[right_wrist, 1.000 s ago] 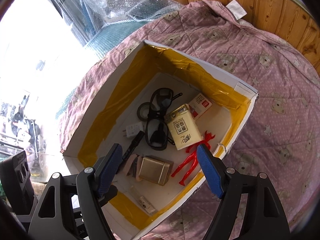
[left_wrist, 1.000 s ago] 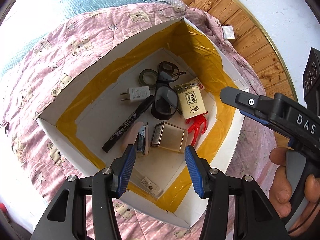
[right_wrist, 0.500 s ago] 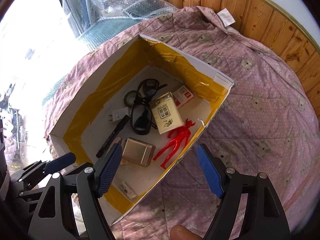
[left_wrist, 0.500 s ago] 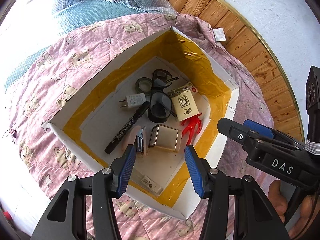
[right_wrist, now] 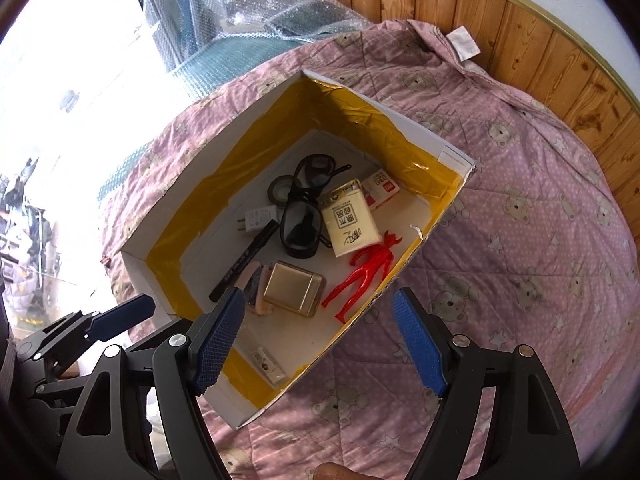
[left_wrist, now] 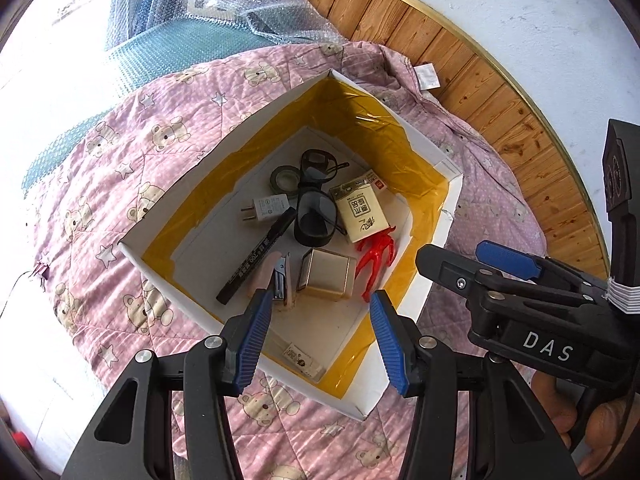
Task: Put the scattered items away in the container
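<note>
A white cardboard box (left_wrist: 280, 100) (right_wrist: 424, 128) lined with yellow tape lies on the pink quilt. Inside are dark sunglasses (left_wrist: 314, 220) (right_wrist: 302, 222), a tissue pack (left_wrist: 360, 212) (right_wrist: 350, 222), a red figure (left_wrist: 376, 258) (right_wrist: 364, 272), a gold tin (left_wrist: 328, 274) (right_wrist: 294, 288), a black marker (left_wrist: 256, 258) (right_wrist: 244, 260), a white plug (left_wrist: 268, 206), a tape roll (left_wrist: 285, 179) and a stapler (left_wrist: 280, 282). My left gripper (left_wrist: 318, 340) hovers open and empty above the box's near side. My right gripper (right_wrist: 320, 340) is open and empty over the box's near right edge.
The pink bear-print quilt (left_wrist: 120, 184) (right_wrist: 520, 240) covers the surface around the box. Bubble wrap (left_wrist: 224, 12) (right_wrist: 256, 12) is piled behind it. A wooden panel wall (left_wrist: 500, 96) runs along the back right. The right gripper's body (left_wrist: 532, 320) sits to the right in the left wrist view.
Both grippers have pulled back and up from the box, which looks smaller. They stay open and empty. The items in the box have not moved.
</note>
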The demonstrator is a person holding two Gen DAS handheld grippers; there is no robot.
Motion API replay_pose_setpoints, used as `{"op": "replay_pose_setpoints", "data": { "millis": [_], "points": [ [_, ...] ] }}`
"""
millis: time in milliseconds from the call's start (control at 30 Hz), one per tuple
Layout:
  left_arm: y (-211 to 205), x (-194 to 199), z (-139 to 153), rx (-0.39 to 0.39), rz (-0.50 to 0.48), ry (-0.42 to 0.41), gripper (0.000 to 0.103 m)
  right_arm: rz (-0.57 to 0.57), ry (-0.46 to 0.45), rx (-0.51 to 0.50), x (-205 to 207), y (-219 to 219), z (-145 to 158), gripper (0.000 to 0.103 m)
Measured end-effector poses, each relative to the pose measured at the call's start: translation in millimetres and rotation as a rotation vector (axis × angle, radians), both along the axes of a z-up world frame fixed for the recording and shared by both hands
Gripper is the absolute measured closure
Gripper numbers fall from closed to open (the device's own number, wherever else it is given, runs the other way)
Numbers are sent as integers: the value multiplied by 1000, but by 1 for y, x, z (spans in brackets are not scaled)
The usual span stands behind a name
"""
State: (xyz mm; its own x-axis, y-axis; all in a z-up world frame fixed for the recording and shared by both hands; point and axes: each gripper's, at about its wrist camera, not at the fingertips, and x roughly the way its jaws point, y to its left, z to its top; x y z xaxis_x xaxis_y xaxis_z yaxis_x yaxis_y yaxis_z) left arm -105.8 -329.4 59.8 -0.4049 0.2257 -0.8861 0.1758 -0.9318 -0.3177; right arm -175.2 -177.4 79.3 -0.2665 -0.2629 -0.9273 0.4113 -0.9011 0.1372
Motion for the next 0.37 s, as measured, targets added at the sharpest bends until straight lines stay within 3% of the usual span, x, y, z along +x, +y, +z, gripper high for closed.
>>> {"op": "replay_pose_setpoints", "data": {
  "millis": [367],
  "points": [
    [3,17,-4,-13,19,-19,50,52,22,25,12,-4,5,24]
  ]
}}
